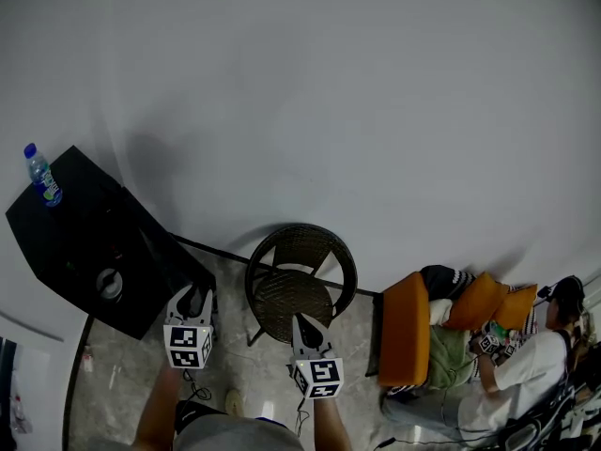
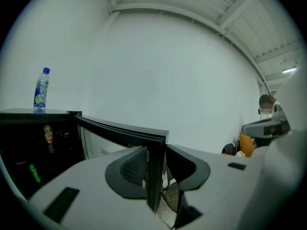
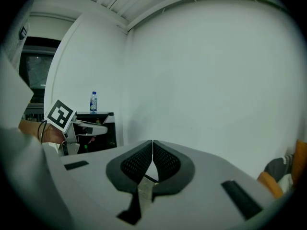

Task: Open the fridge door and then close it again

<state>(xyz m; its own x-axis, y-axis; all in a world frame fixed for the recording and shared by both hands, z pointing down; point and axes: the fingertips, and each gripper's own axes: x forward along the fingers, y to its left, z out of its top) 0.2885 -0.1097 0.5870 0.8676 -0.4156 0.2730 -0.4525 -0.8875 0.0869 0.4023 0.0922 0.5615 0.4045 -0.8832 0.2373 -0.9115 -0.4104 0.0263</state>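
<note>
A small black fridge [image 1: 75,242] stands at the left with its door [image 2: 120,131] swung open, and I see drinks inside [image 2: 48,134]. My left gripper [image 1: 194,301] is at the door's free edge [image 2: 156,176]. That edge stands between the jaws, and both pads lie against it. The right gripper [image 1: 302,325] hovers over a wicker chair, apart from the fridge. Its jaws [image 3: 152,145] are shut with nothing between them. From the right gripper view, the left gripper [image 3: 91,127] shows in front of the fridge [image 3: 103,133].
A water bottle [image 1: 41,175] stands on the fridge top. A round dark wicker chair [image 1: 300,280] sits just right of the door. At the far right, a seated person [image 1: 526,365] is beside orange cushions [image 1: 406,327]. A white wall fills the background.
</note>
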